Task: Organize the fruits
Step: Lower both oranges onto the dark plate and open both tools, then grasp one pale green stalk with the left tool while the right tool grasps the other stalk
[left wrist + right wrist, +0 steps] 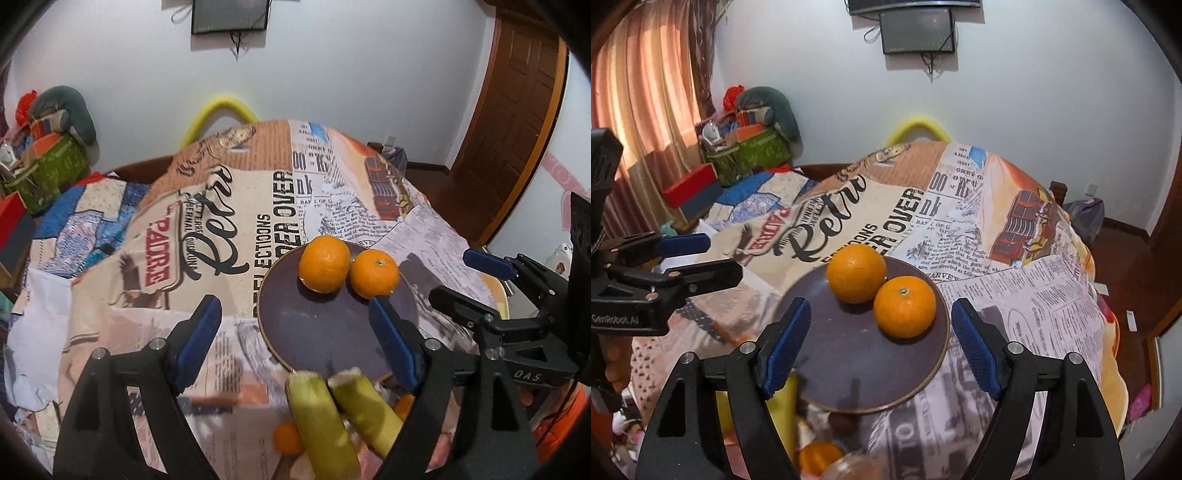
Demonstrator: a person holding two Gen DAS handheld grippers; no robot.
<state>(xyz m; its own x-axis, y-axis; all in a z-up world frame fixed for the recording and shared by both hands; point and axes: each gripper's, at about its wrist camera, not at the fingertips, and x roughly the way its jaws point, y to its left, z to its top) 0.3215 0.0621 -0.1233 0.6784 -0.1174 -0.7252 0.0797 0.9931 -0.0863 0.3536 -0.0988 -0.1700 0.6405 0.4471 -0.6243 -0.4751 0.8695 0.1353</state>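
Two oranges (324, 263) (374, 273) sit side by side on the far part of a dark round plate (332, 332); they also show in the right wrist view (856, 273) (905, 307) on the plate (849, 369). My left gripper (291, 332) is open and empty, over the plate's left edge. Two green bananas (321, 421) lie just below it, with a small orange (288, 437) beside them. My right gripper (879, 339) is open and empty above the plate, behind the oranges. Another orange (818, 458) lies at the bottom of the right wrist view.
The table has a printed newspaper-pattern cloth (221, 229). A yellow chair back (218, 114) stands behind it. Boxes and bags (746, 147) are piled at the far left by a curtain. A wooden door (517, 110) is at the right. The right gripper shows in the left wrist view (491, 288).
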